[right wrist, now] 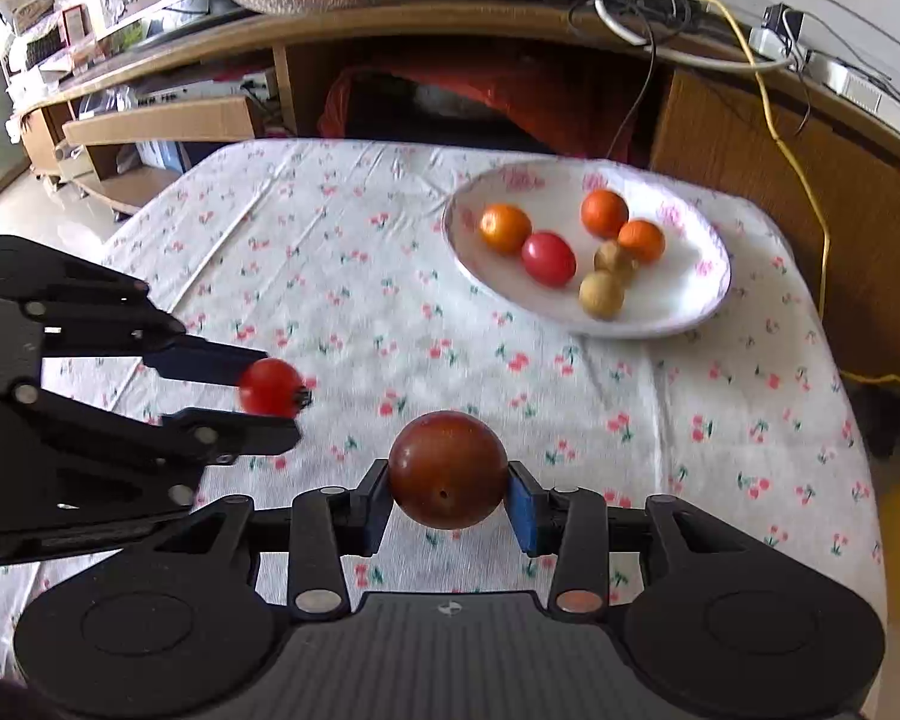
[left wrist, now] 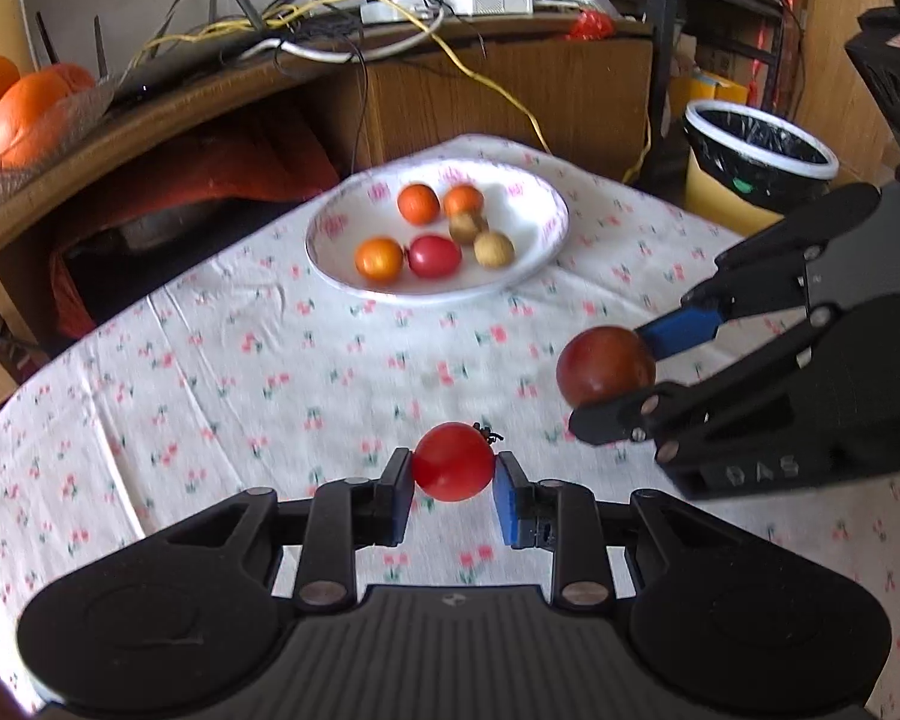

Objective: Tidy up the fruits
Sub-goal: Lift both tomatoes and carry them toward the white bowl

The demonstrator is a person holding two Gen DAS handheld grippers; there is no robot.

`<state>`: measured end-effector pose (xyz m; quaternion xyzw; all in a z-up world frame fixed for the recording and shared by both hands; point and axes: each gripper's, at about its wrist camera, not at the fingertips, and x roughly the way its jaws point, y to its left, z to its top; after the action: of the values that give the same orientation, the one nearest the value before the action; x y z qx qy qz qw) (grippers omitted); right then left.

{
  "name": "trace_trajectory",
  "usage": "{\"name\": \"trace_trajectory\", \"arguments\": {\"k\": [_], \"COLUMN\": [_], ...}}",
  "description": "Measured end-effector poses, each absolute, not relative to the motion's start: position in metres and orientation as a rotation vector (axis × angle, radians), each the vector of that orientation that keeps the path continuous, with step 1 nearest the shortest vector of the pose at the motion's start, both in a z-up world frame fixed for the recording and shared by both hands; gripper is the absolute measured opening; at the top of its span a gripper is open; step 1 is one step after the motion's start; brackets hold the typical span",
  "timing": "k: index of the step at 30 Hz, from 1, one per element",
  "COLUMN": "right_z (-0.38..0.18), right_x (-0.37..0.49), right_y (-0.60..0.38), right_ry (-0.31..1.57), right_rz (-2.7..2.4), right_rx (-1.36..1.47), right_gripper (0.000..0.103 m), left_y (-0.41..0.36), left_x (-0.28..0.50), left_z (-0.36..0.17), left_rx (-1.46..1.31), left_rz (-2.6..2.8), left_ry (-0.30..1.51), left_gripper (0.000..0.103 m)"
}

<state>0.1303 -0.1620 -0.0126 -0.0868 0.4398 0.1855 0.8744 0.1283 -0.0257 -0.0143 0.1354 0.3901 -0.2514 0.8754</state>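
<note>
Above the flowered tablecloth (left wrist: 210, 360), the left gripper (left wrist: 453, 474) pinches a red tomato (left wrist: 453, 461), and the right gripper (right wrist: 448, 495) clamps a darker brown-red tomato (right wrist: 448, 468). Bare cloth lies between them and the plate (left wrist: 546, 240) of small fruit near the far edge. Raised lettering on the right gripper is too blurred to read.

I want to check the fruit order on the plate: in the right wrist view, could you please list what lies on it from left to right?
Left orange fruit → red tomato → lower tan fruit → right orange fruit, all on the white plate. I left out the two that overlap these in the order.
</note>
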Motion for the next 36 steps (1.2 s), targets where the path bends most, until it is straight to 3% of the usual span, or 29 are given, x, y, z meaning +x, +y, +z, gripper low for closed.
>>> {"name": "trace_trajectory", "arguments": {"k": [36], "right_z": [0.006], "right_x": [0.186], "right_y": [-0.174], "right_ry": [0.771], "right_rz": [0.236], "right_rx": [-0.223], "right_gripper": [0.035], "left_y": [-0.058], "left_x": [0.201], "left_z": [-0.006], "left_rx": [0.286], "left_rz": [-0.426], "left_ry": [0.709], "left_gripper": [0.037]}}
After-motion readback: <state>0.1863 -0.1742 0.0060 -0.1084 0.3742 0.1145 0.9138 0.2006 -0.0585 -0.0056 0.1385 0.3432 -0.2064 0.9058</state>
